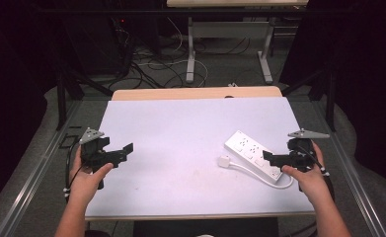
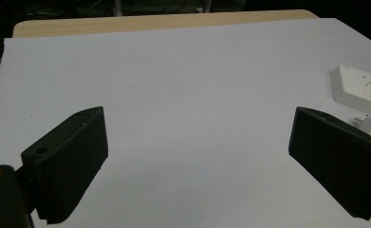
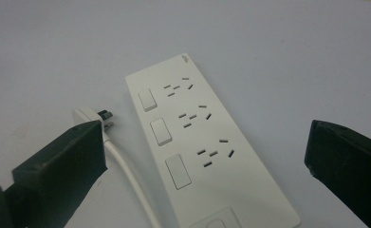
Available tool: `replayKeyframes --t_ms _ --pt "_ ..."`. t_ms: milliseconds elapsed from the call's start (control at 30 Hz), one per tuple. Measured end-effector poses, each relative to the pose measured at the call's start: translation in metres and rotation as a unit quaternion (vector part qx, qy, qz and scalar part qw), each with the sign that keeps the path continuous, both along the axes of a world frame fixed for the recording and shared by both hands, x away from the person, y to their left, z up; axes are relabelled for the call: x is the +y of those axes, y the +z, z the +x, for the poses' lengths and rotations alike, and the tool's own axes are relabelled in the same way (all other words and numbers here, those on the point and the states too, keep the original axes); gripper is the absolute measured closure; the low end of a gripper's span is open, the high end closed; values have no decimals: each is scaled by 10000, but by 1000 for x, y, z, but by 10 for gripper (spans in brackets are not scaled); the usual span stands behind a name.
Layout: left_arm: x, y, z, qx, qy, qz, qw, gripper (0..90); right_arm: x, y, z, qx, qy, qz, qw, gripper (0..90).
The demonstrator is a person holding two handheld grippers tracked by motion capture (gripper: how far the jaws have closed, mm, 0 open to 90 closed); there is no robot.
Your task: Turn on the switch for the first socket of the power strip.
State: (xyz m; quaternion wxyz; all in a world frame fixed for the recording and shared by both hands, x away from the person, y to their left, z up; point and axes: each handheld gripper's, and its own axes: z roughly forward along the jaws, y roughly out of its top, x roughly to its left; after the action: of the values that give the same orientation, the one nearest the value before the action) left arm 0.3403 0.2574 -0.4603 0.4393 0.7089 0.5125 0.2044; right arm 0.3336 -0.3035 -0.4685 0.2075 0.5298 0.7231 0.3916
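Note:
A white power strip (image 1: pixel 252 154) lies on the white table (image 1: pixel 180 138) at the right, with three sockets and three switches (image 3: pixel 202 152). Its white cable (image 1: pixel 252 170) curls back to a plug (image 1: pixel 224 161) lying left of it (image 3: pixel 94 115). My right gripper (image 1: pixel 274 159) hovers just over the strip's near end, open, with the strip between and ahead of its jaws (image 3: pixel 207 175). My left gripper (image 1: pixel 124 150) is held above the table's left side, open and holding nothing (image 2: pixel 197 156). The strip's far end shows at the right of the left gripper view (image 2: pixel 358 88).
A wooden table edge (image 1: pixel 195 93) shows beyond the white surface. Behind it stand desk legs (image 1: pixel 190 49) and loose cables (image 1: pixel 146 69) on the floor. Metal rails (image 1: pixel 37 168) run along both sides of the table.

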Motion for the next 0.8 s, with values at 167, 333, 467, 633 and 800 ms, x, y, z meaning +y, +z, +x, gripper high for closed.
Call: replayKeyframes --t_ms 167,333,467,633,800 --pt "1 0 0 -44 52 82 9999 44 -7 2 -1 -14 -132 44 9999 0" --pt "5 1 -1 -116 139 52 9998 4 -16 2 1 -78 -262 62 9996 0" --pt "9 1 -1 -116 214 35 9997 4 -26 1 3 -81 -414 98 9991 0" --pt "16 -2 1 -63 353 23 9994 4 -38 -1 3 -121 -649 78 9978 0" --pt "24 -9 4 4 454 -46 9990 4 -51 -5 5 -123 -847 166 9962 0"
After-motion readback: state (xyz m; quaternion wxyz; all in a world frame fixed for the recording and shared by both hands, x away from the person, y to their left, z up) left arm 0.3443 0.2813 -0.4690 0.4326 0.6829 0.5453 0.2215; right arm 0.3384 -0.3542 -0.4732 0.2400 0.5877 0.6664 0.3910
